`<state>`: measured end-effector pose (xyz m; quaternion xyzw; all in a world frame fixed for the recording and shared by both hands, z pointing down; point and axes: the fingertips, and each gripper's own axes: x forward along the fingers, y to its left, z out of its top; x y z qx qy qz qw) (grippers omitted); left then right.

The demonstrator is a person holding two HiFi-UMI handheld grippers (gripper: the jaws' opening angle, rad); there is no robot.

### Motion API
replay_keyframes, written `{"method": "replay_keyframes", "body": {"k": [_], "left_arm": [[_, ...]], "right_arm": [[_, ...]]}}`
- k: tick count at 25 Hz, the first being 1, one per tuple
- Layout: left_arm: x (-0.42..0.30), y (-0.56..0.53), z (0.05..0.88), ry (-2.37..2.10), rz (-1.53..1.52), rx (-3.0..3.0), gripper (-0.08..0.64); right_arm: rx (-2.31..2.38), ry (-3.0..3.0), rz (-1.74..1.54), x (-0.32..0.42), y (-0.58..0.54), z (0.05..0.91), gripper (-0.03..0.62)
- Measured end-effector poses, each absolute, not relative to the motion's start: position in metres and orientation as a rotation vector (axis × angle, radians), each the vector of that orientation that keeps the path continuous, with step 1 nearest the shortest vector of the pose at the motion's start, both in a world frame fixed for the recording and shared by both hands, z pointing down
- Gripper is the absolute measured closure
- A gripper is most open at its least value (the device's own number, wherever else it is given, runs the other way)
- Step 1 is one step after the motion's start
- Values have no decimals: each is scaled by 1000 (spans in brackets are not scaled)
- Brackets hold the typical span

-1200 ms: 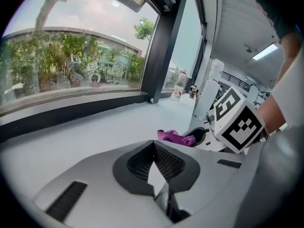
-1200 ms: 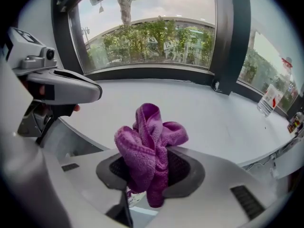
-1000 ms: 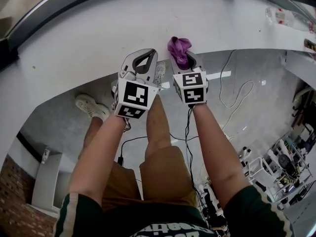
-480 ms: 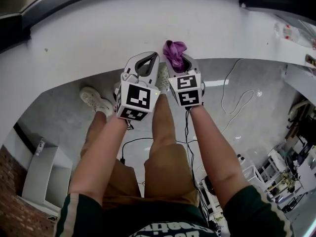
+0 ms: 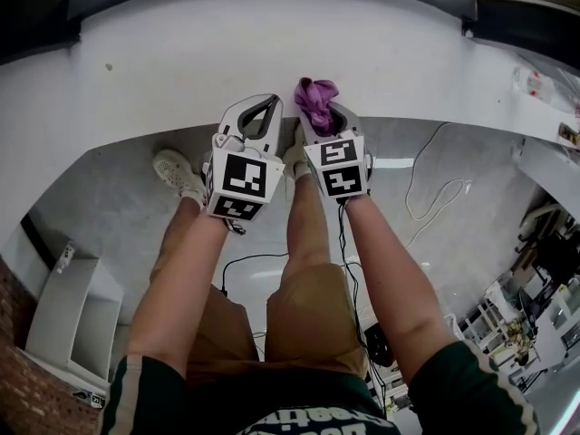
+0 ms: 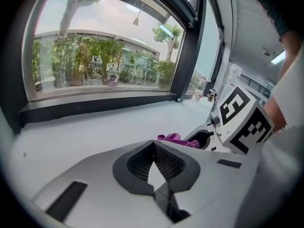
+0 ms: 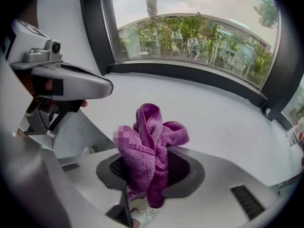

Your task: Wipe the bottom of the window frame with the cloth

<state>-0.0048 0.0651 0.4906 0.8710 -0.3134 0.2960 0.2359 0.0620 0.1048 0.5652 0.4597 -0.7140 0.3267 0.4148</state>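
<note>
I have both grippers side by side at the front edge of the broad white window sill (image 5: 181, 62), jaw tips reaching in over the sill while the marker cubes and my forearms hang over the grey floor (image 5: 118, 198).

The right gripper (image 5: 328, 116) is clamped on the crumpled purple terry cloth (image 5: 315, 96). In the right gripper view the cloth (image 7: 149, 141) stands up in a bunch from between the jaws of the right gripper (image 7: 151, 167), with a tail hanging below them. It is clear of the sill surface (image 7: 213, 113) as far as I can see.

The left gripper (image 5: 272, 101) has its jaws together at the tips, and nothing sits between them in the left gripper view (image 6: 153, 144). The two grippers are just beside each other, with only a narrow gap.

The dark bottom rail of the window frame (image 7: 190, 75) runs across the far side of the sill, well apart from the cloth, with bare white sill between. A dark upright post (image 6: 187, 56) meets that rail (image 6: 95, 103) off to the right. Below, a loose white cable (image 5: 426, 179) loops on the floor, and a white shoe (image 5: 172, 169) stands near the sill's edge.
</note>
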Motion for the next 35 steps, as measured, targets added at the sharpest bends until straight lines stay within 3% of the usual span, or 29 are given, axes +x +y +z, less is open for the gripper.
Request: {"method": "replay_keyframes", "body": {"k": [11,35], "left_arm": [[-62,61,493,-945,796,2336,557],[-250,39,487,-1253,747,2143,557]], "right_arm": [[1059,-1821,824,10,98,565,430],[697,-2009,649,-201,72,562,433]]}}
